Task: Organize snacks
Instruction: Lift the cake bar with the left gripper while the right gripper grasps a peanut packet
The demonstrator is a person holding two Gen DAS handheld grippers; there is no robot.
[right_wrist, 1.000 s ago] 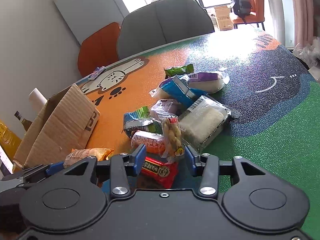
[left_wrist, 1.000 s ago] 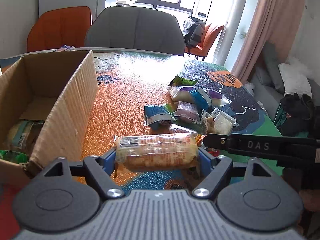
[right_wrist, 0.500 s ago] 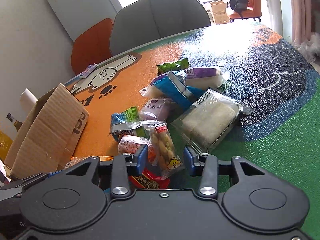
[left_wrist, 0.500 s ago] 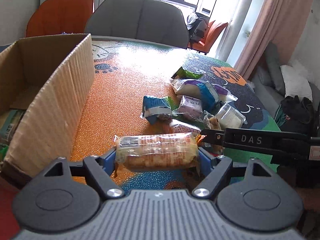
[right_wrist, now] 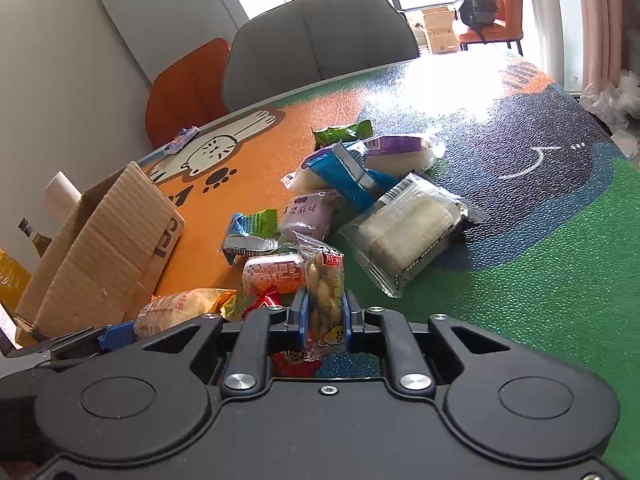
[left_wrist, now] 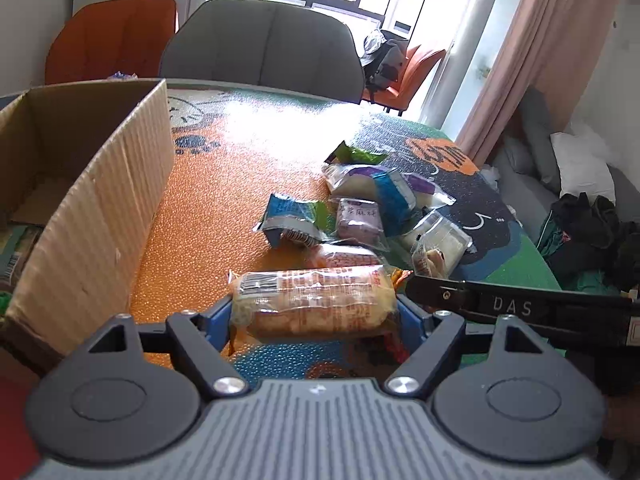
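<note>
My left gripper (left_wrist: pixel 314 314) is shut on a long orange-brown cracker pack (left_wrist: pixel 312 300), held crosswise just above the table beside the open cardboard box (left_wrist: pixel 100 216). My right gripper (right_wrist: pixel 325 316) is shut on a small clear peanut packet (right_wrist: pixel 324 284), held upright at the near edge of the snack pile. The pile holds a red-orange packet (right_wrist: pixel 274 274), a purple packet (right_wrist: pixel 308 216), a blue-green packet (right_wrist: pixel 250 232), a blue-white packet (right_wrist: pixel 348 172) and a large clear white-cake pack (right_wrist: pixel 404 234). The cracker pack also shows in the right wrist view (right_wrist: pixel 176 308).
The box stands at the table's left (right_wrist: pixel 100 248) with some packets inside. A grey chair (left_wrist: pixel 264 48) and an orange chair (left_wrist: pixel 112 36) stand behind the table. A green packet (right_wrist: pixel 342 132) lies at the pile's far end. The right gripper's arm (left_wrist: pixel 520 308) crosses close to my left gripper.
My right gripper has closed on the peanut packet, which stood between open jaws before. My left gripper still holds the cracker pack and has shifted slightly beside the box.
</note>
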